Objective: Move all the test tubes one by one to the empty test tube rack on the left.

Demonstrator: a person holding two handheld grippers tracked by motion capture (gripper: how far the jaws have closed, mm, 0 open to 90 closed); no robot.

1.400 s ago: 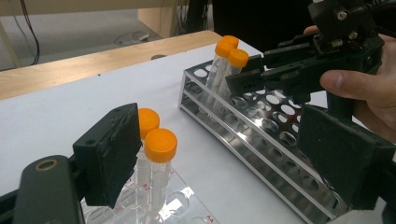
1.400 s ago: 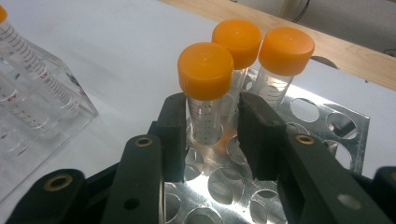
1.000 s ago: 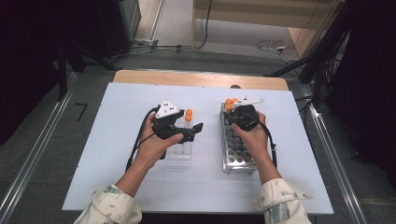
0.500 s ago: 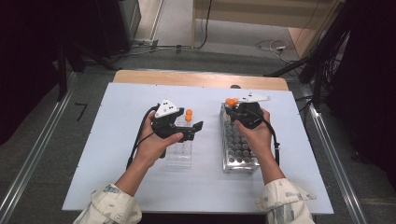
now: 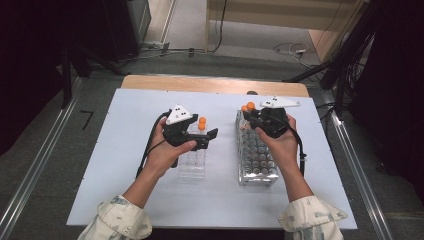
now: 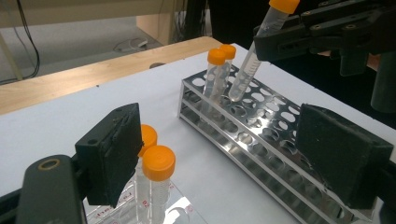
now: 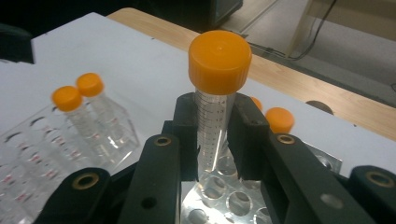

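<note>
Lowering tube (image 7: 211, 116) toward metal rack (image 5: 256, 155), right hand-held gripper (image 5: 260, 117) now nearer

Bright, even light on the white table (image 5: 125, 150) — dark surroundings, soft focus, blurred near tubes.

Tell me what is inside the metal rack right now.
Two orange-capped tubes stand in the metal rack at its far end. The right gripper holds a third tube tilted, its tip at a hole. Other visible holes look empty; the person's right hand covers some.
</note>
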